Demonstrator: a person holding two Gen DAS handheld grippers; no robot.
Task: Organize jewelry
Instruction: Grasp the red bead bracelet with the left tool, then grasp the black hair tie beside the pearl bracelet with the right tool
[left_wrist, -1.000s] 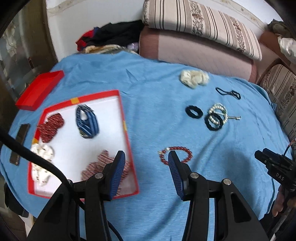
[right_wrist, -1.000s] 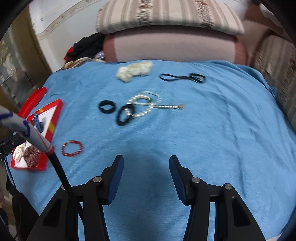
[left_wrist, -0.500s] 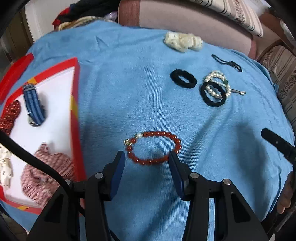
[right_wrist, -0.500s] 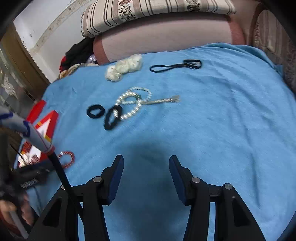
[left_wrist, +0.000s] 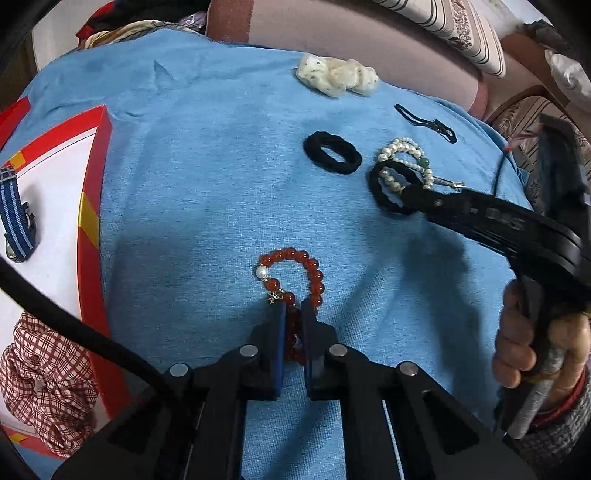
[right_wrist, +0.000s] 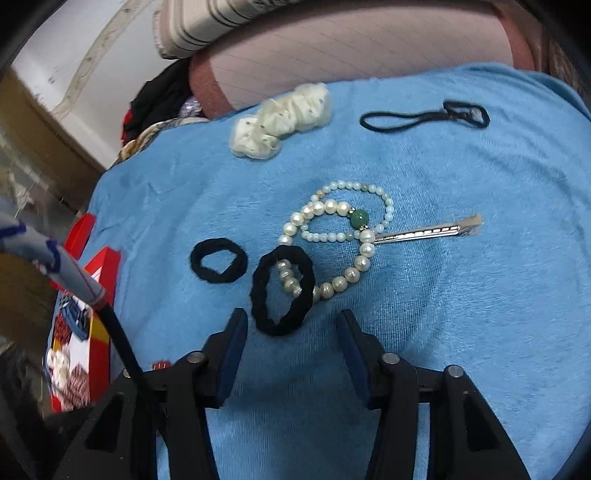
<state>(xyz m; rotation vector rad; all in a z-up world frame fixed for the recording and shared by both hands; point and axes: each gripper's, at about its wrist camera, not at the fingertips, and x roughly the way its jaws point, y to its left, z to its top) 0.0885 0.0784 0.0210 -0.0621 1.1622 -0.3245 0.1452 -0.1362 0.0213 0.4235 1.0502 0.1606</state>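
My left gripper (left_wrist: 291, 314) is clamped on the near arc of the red bead bracelet (left_wrist: 295, 273), which lies on the blue cloth (left_wrist: 207, 192) beside the red tray (left_wrist: 90, 206), presumably its destination. My right gripper (right_wrist: 291, 332) hangs spread before the black hair tie (right_wrist: 282, 290) overlapping the pearl bracelet (right_wrist: 332, 236).

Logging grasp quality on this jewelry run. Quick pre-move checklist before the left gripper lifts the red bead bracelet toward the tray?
1. Left gripper shut on the red bead bracelet: ok, beads pinched between the blue pads.
2. Grip secure for lifting: cannot tell; only the near part of the loop is caught.
3. Bracelet free of other items: ok, it lies alone on the blue cloth.
4. Red-rimmed white tray has bare space: ok.
5. Right gripper out of the path: ok, open, at the black hair tie overlapping the pearl bracelet.
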